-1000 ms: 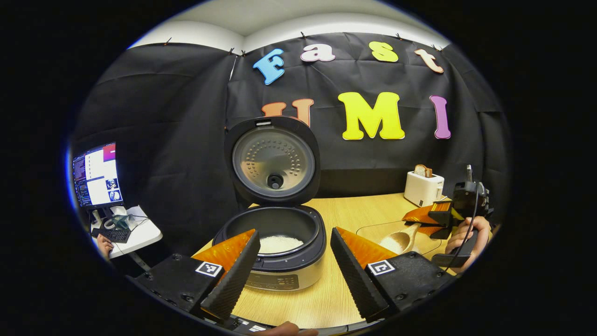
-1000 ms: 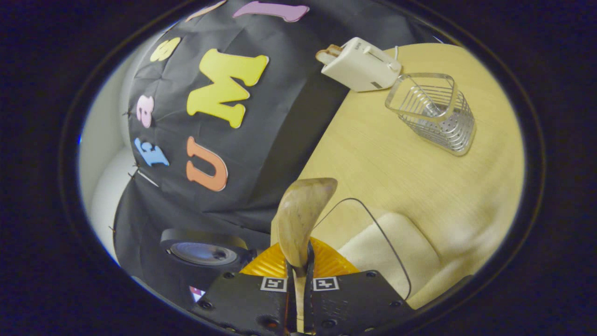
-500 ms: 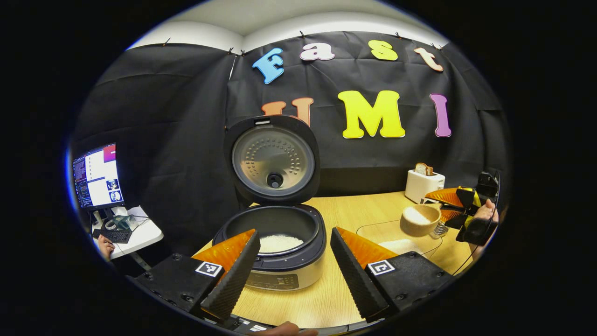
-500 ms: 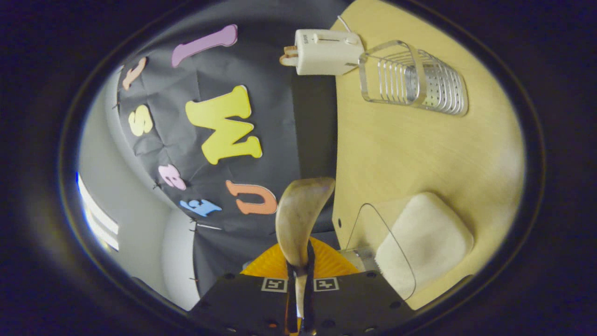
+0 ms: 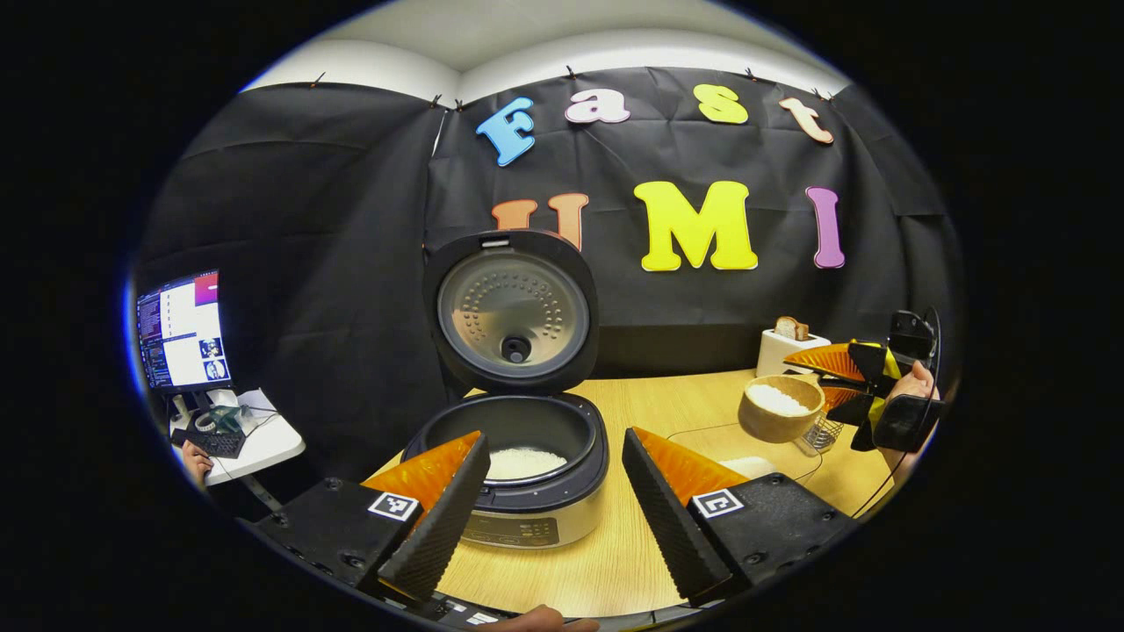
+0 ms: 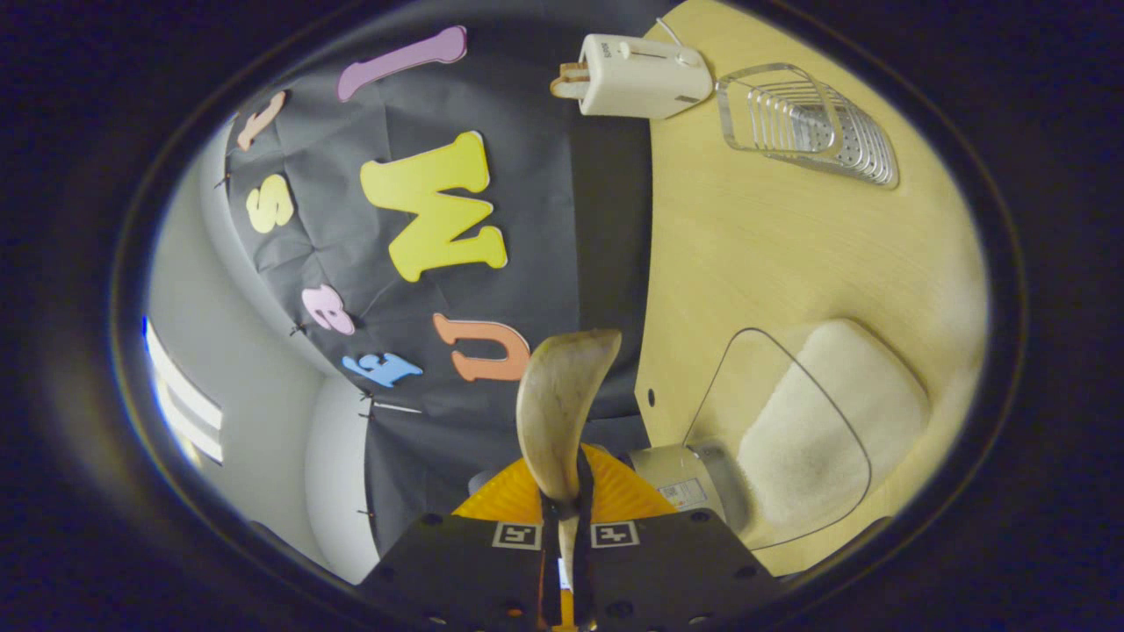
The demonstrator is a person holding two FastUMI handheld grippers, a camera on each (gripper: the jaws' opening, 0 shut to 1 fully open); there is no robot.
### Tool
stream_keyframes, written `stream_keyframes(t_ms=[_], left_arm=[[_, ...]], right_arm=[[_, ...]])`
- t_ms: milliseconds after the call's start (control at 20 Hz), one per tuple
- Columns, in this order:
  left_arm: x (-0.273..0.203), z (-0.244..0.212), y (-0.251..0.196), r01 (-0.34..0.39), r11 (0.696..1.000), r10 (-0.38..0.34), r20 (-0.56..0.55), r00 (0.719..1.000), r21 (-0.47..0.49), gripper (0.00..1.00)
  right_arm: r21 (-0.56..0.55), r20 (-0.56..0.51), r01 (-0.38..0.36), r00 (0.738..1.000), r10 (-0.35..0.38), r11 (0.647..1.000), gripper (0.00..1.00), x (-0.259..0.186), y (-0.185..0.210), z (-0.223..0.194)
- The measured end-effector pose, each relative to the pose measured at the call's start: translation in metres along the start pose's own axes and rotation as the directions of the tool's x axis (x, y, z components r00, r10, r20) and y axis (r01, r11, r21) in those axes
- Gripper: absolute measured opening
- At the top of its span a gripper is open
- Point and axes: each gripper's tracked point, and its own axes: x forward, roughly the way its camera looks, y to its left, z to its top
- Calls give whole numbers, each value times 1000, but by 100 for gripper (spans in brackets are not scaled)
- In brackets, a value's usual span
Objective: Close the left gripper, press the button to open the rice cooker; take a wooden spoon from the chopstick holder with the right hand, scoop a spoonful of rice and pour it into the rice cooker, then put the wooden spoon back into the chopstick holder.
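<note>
Now wooden spoon (image 6: 562, 412) clamped in right tool (image 6: 562, 527)

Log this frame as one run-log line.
stage: carrying scoop | left gripper: open, idle by rice cooker | right gripper: shut on wooden spoon, rice in bowl | lid: open

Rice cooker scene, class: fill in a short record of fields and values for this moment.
rice cooker: lid up, rice inside
wooden spoon: loaded with rice, held above the table
right hand-held gripper: shut on the spoon handle
left hand-held gripper: open, empty
chopstick holder: empty, beside the toaster
</note>
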Motion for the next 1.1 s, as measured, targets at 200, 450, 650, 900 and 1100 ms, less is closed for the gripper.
stream_keyframes(t_ms=[200,450,650,900,1100], left_arm=[[-7,4,23,-19,999,19,17,1000,-35,97],[-5,2,52,-56,994,58,17,998,-95,97],[-3,-5,66,-78,992,79,-3,997,-99,97],[-4,-6,72,-69,992,69,-2,998,-109,97],[-6,-7,77,-57,991,58,3,998,-120,97]], right_arm=[[-63,-43,24,999,-26,998,6,27,19,-46],[-197,-47,78,995,-89,977,6,65,34,-86],[-321,-23,126,990,-141,938,2,98,44,-106],[-486,16,175,981,-191,856,5,131,64,-120],[-701,124,248,966,-228,669,9,151,80,-127]])
